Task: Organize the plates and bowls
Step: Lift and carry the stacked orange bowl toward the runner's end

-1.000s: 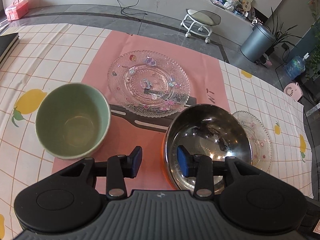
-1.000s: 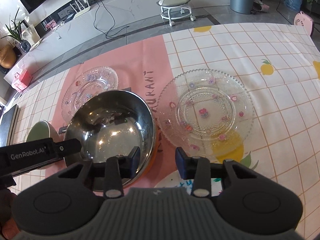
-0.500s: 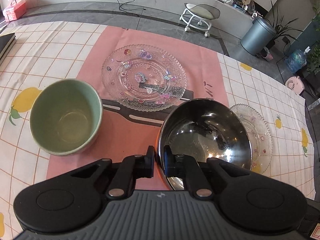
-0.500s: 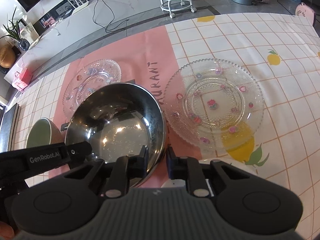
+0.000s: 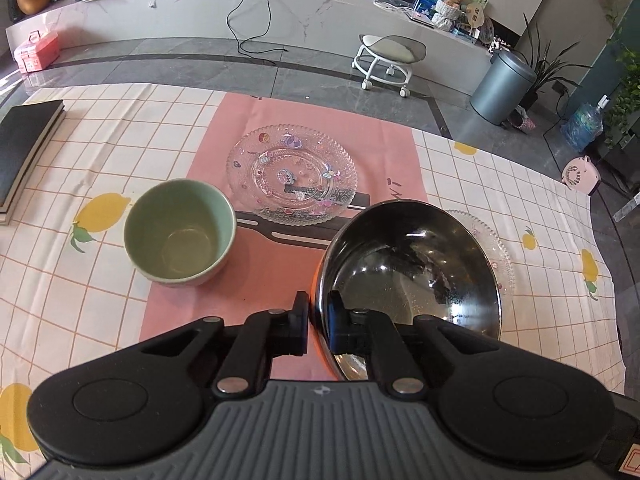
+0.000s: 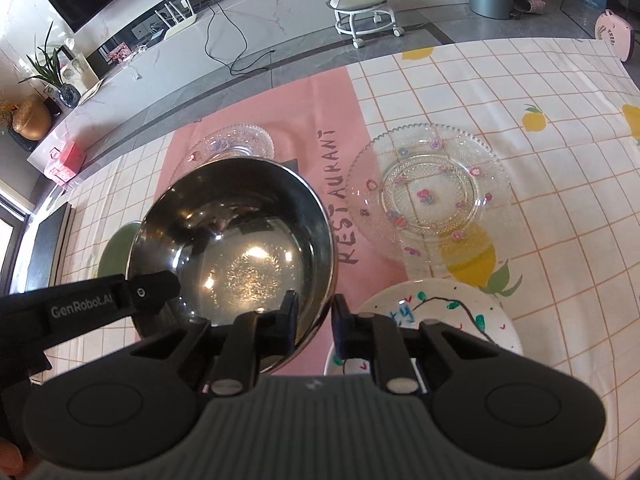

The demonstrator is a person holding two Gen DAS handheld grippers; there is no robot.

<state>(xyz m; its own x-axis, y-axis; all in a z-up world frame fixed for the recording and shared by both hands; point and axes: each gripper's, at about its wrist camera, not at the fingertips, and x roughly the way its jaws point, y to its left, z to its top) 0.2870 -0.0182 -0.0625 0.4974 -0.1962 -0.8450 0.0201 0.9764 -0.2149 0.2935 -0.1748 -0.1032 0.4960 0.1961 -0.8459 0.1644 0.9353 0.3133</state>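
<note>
Five pieces of tableware show, and as far as the pictures tell none is stacked or grouped yet, so I judge the task barely begun. On the checked tablecloth (image 5: pixel 100 152) with its pink runner (image 5: pixel 280 272), the steel bowl (image 5: pixel 408 264) is the one piece being handled: both tongs pinch its rim from the near side, and it looks raised and tilted above the cloth, hanging over part of the right glass plate (image 6: pixel 428 196) in the left wrist view.

The left gripper (image 5: pixel 319 320) is clamped on the bowl's near rim, one finger outside and one inside. The right gripper (image 6: pixel 314 320) is likewise closed across the rim at the bowl's right edge, with steel between its fingers.

The far glass plate (image 5: pixel 292 174) lies flat on the runner beyond the bowls, well apart from the other glass plate on the checked cloth. A white painted plate (image 6: pixel 432 312) sits near the right gripper, partly hidden by it. The green bowl (image 5: pixel 180 232) stands upright and empty just left of the steel one.

Left to do, by my reading: nest the two bowls and gather the three plates into one pile.
</note>
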